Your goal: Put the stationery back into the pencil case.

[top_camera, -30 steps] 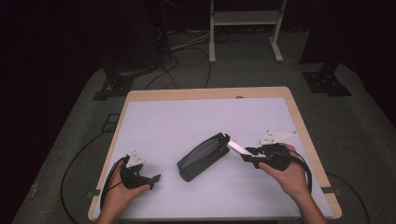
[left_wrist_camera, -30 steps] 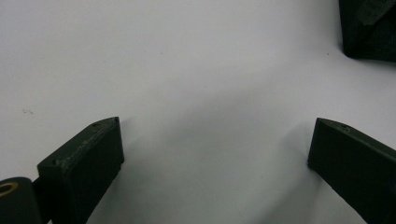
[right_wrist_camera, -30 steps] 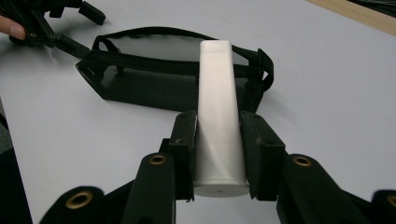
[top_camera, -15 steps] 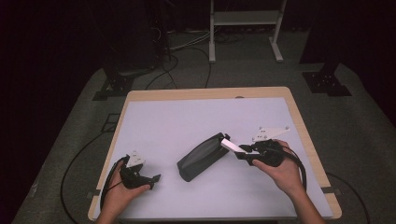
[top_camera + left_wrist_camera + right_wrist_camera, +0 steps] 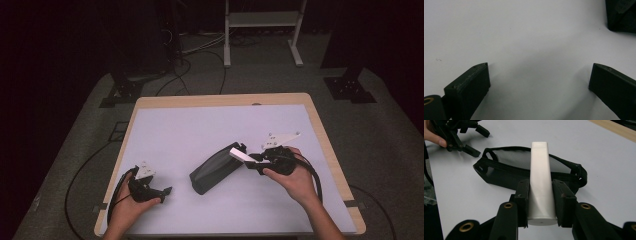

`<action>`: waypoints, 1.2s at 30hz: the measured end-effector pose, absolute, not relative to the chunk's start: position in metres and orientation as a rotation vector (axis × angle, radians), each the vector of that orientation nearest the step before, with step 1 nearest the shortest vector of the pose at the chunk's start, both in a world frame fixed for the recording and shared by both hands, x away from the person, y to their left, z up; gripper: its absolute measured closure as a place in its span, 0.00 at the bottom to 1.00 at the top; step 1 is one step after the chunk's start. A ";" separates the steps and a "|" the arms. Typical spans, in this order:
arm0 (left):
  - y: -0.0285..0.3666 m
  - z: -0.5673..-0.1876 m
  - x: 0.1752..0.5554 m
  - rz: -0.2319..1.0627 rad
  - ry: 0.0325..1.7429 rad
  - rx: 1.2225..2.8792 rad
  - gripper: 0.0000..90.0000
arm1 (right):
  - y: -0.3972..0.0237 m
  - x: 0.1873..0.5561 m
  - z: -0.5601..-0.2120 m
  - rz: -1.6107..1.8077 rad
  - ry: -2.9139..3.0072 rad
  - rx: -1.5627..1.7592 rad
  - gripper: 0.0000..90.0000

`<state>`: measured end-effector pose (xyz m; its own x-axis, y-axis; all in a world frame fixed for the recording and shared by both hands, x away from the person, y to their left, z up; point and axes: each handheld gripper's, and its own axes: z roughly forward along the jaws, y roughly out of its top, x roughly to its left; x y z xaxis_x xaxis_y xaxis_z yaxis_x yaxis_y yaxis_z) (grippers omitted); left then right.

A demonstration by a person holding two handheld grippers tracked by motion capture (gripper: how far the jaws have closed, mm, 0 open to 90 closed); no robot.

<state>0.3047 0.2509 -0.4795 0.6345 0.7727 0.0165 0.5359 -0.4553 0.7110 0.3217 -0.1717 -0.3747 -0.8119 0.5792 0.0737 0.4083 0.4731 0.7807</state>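
tube (image 5: 541, 182): plain white
pouch (image 5: 216, 171): black, with a grey mesh panel
right gripper (image 5: 541, 202): black jaws, brass-coloured rivets
left gripper (image 5: 150, 189): black, grey plate
desk (image 5: 200, 130): white top, light wood edge
floor (image 5: 80, 130): grey

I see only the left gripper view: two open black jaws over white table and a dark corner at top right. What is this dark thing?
Observer: A black mesh pouch lying in the middle of the table, zipper side open.
Operator: Is the other claw busy?
Observer: Yes. The right claw is shut on a white tube, flat end pointing at the pouch.
Operator: Is the tube inside already?
Observer: Not yet; in the right gripper view its tip hangs over the pouch opening.
Operator: And my claw?
Observer: The left claw rests on the table, apart from the pouch.
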 end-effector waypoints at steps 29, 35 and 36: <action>0.251 -0.479 0.305 0.443 1.019 2.168 0.03 | -0.139 0.344 -0.381 1.185 2.596 0.849 0.73; 0.251 -0.479 0.304 0.440 1.022 2.165 0.03 | -0.137 0.346 -0.382 1.166 2.606 0.842 0.73; 0.251 -0.479 0.304 0.440 1.022 2.165 0.03 | -0.137 0.347 -0.381 1.165 2.606 0.840 0.73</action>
<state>0.3045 0.2507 -0.4795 0.6322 0.7747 0.0105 0.5398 -0.4501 0.7113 0.3468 -0.1366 -0.3814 -0.8281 0.5555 0.0752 0.4264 0.5372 0.7277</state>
